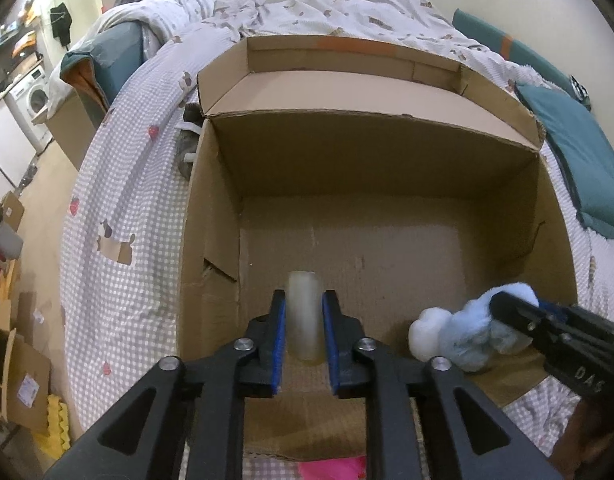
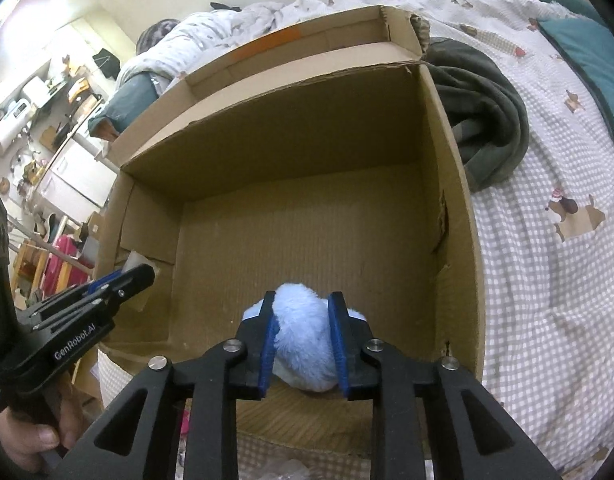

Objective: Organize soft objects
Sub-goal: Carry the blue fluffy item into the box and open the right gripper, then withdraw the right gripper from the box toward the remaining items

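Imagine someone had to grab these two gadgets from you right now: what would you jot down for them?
Left gripper: fingers around a translucent soft tube, low inside the cardboard box.
Right gripper: fingers around a light-blue plush toy, also down in the box.
Done: both items brought into the box.
Left: let go of both; a dark green blanket lies on the bed right of the box, and something grey lies to its left.

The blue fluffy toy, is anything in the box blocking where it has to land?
Nothing visible does. The blue fluffy toy sits between the right gripper pads, low inside the cardboard box. The box floor around it is bare. The only other thing inside is the pale tube in the left gripper, off to the side.
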The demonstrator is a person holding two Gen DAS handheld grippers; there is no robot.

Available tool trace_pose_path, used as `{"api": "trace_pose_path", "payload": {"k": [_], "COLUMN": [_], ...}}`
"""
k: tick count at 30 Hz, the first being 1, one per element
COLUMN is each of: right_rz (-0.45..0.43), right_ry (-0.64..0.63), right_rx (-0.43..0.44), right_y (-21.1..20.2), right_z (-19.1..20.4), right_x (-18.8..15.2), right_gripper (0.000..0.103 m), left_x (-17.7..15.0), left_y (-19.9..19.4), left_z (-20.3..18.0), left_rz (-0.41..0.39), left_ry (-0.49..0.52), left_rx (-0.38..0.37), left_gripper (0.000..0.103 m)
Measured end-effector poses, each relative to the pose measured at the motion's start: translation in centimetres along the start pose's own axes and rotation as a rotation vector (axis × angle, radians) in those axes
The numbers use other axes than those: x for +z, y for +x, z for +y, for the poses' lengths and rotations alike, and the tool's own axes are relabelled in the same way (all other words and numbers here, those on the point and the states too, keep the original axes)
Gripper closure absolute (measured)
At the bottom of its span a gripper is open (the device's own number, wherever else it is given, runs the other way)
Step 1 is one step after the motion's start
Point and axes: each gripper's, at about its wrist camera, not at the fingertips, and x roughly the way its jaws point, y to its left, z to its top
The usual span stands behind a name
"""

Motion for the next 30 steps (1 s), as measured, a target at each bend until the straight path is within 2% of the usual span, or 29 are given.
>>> {"api": "trace_pose_path", "payload": {"k": [2,3,6,8,11,13,14,15,20,30], "right_rz": [-0.014,-0.024,-0.054,-0.076,-0.113,-0.142,-0.156,-0.169,-0.195,-0.186], "right_ry": [0.0,-0.001,-0.018,-0.051,-0.066,-0.063,-0.061,-0.06,-0.076,-0.069], "right_rx": [0.009,0.015,0.052,0.04,0.05,0.064,0.065,0.061,0.005,0.014], "right_y": [-0.2,-0.4,-1.0,-1.3,-2.0,-2.6,-2.8,-3.1,-3.6,-3.4], "right_z": [0.2,0.2,0.6,1.2,1.7,1.5,1.5,1.4,1.4,1.2], "right_x": [0.1,0.1,0.1,0.0,0.1,0.2,0.5,0.5,0.8,0.7], "right_gripper": [0.067,0.058,0.042,0.036,0.022,0.014,0.004,0.002,0.002,0.002], "left_x": [0.0,0.0,-0.1,-0.1,0.0,0.1,0.1,0.1,0.2,0.3], "left_y": [-0.1,-0.1,-0.2,-0.4,-1.0,-1.4,-1.6,-1.7,-1.9,-2.0], "left_z": [-0.1,-0.1,-0.4,-0.6,-0.6,-0.8,-0.9,-0.9,-1.1,-0.8], "left_rz": [-0.002,-0.001,-0.006,-0.013,-0.04,-0.054,-0.066,-0.075,-0.087,-0.094], "left_ry": [0.004,0.007,0.026,0.03,0.027,0.031,0.034,0.037,0.042,0.03], "left_rx": [-0.004,-0.007,0.003,0.008,-0.011,-0.012,-0.002,0.008,0.025,0.022], "left_gripper": [0.085,0.084,0.075,0.055,0.042,0.04,0.039,0.039,0.039,0.039]}}
